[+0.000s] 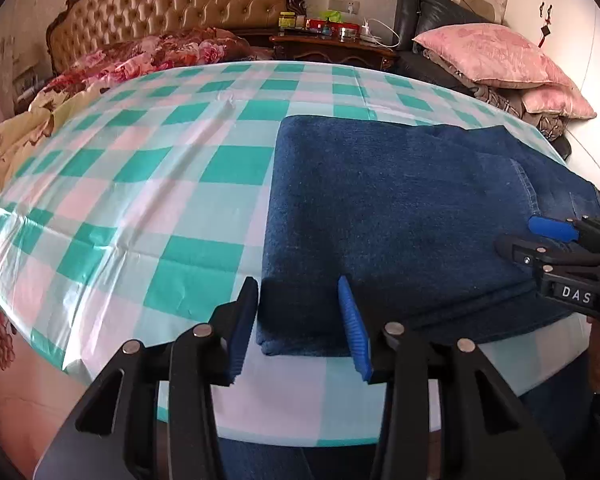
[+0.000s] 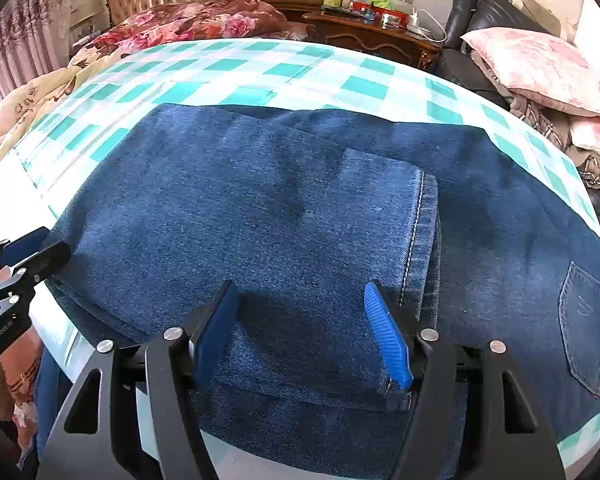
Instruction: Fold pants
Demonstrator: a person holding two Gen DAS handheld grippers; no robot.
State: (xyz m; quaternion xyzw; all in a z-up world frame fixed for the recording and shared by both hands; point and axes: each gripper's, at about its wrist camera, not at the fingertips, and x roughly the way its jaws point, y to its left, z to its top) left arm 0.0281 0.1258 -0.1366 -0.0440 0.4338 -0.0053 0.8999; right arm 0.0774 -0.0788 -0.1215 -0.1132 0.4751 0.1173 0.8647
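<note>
The pants (image 2: 300,216) lay along the near edge of the checked tabletop (image 1: 140,168), long axis left to right, fold at the left, hems over the seat at the right. At least one more fold seemed due. Left gripper (image 1: 298,320) and right gripper (image 2: 304,336) fingers stood wide, holding nothing.

left gripper (image 1: 298,322) open, straddling near-left corner of folded pants (image 1: 400,220) on checkered bench (image 1: 140,184); right gripper (image 1: 540,236) at pants' right edge

The left half of the green-and-white checked table cloth (image 1: 148,184) is bare, easy to reach. The folded dark blue jeans (image 1: 380,216) fill the right half.
</note>
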